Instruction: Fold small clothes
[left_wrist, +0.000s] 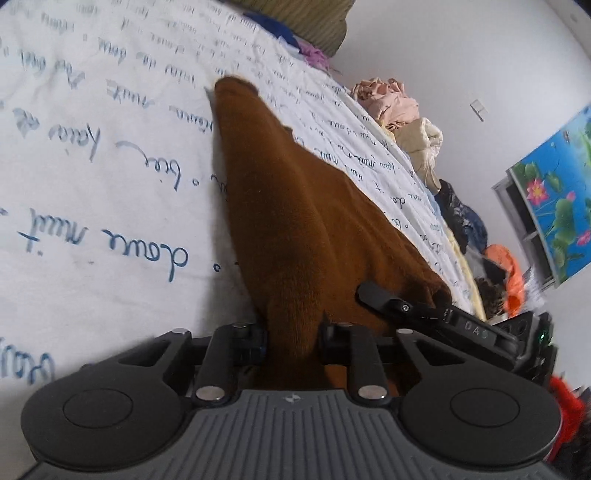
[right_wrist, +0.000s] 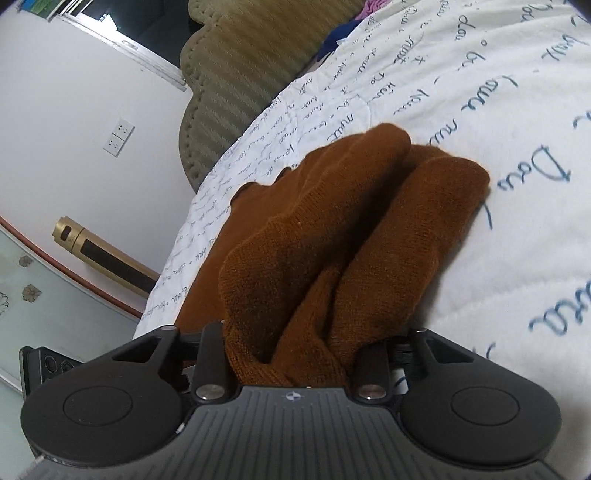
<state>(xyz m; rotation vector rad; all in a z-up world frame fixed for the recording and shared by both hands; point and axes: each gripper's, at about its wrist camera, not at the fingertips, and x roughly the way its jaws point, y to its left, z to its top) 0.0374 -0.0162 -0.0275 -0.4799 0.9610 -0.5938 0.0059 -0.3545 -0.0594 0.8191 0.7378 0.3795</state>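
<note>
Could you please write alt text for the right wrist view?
The right gripper is shut on a bunched brown knit garment, which trails over a white bedsheet printed with blue handwriting. A padded olive headboard stands behind.

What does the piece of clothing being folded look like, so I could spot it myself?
Find the bed's white quilt, covered in blue handwriting. Stretched across it lies a rust-brown knitted garment, one end gripped in the jaws of both handheld grippers. It is the only brown knit on the quilt; the other clothes are heaped at the bed's edge.
</note>
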